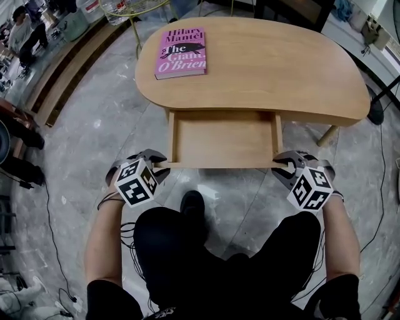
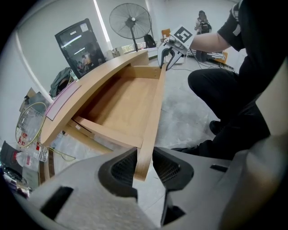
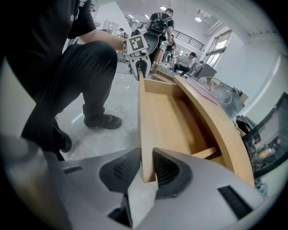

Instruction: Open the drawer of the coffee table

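The light wooden coffee table [image 1: 269, 69] has its drawer [image 1: 222, 140] pulled out toward me, and the inside is bare. My left gripper [image 1: 159, 164] clamps the left end of the drawer front. In the left gripper view, the panel [image 2: 153, 117] sits between the pads of that gripper [image 2: 144, 168]. My right gripper [image 1: 281, 164] clamps the right end. Its own view shows the panel [image 3: 145, 130] pinched at the gripper [image 3: 147, 173]. Each gripper also shows at the far end of the other's view, the right gripper [image 2: 167, 58] and the left gripper [image 3: 140, 69].
A pink book [image 1: 181, 52] lies on the table's left part. My knees and a black shoe [image 1: 192, 206] are just below the drawer front. A gold wire side table [image 1: 134, 9] stands behind, a fan [image 2: 130, 22] beyond. Cables run along the marble floor.
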Demonstrator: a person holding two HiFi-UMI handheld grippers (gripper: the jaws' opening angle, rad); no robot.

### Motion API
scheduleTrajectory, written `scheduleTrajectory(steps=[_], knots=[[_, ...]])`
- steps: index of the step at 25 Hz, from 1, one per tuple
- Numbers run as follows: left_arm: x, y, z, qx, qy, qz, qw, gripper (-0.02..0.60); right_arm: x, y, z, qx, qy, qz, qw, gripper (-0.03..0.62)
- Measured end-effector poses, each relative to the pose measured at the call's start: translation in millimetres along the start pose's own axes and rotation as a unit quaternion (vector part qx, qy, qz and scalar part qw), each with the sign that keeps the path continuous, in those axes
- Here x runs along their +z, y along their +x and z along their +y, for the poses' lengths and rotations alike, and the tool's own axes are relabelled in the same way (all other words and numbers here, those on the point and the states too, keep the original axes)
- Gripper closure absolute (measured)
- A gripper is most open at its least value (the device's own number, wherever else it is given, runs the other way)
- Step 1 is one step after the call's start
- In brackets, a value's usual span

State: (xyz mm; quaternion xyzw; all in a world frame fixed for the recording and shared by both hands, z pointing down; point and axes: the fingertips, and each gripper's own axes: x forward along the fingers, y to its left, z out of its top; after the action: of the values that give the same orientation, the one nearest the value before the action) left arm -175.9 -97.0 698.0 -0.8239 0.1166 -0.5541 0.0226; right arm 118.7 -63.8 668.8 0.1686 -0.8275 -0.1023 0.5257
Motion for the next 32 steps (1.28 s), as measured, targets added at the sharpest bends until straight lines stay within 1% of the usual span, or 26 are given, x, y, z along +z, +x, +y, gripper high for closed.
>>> scheduleTrajectory(steps=[8,17,21,27,29,32], knots=[[-4.4,0.5,-13.6,-0.021,0.003,0.009,0.9997,0.468,-1.4,-0.2,13.1,0.006,0.001,0.001,1.000,0.505],[-7.3,0.8,-22.3,-0.035,-0.012,0.004,0.9993,0.466,-1.8,0.0,24.0,0.019,0.003,0.003,1.000,0.510],[-10.8,2.3,-29.1,-0.048,-0.011,0.013,0.9987,0.466,-1.8,1.2,32.4,0.036,-0.002,0.005,0.999,0.514],[-13.1,4.1,-32.1,-0.050,-0.016,0.011,0.9986,0.466,-2.2,2.5,36.6,0.036,0.003,0.000,0.999,0.514],[-13.1,3.8,-32.2,-0.050,-0.013,0.015,0.9985,0.466,-1.8,2.6,36.8,0.039,0.002,0.003,0.999,0.516],[-17.0,3.7,-36.3,-0.046,0.006,0.036,0.9983,0.468,-0.6,3.6,43.3,0.053,-0.002,0.002,0.999,0.517]])
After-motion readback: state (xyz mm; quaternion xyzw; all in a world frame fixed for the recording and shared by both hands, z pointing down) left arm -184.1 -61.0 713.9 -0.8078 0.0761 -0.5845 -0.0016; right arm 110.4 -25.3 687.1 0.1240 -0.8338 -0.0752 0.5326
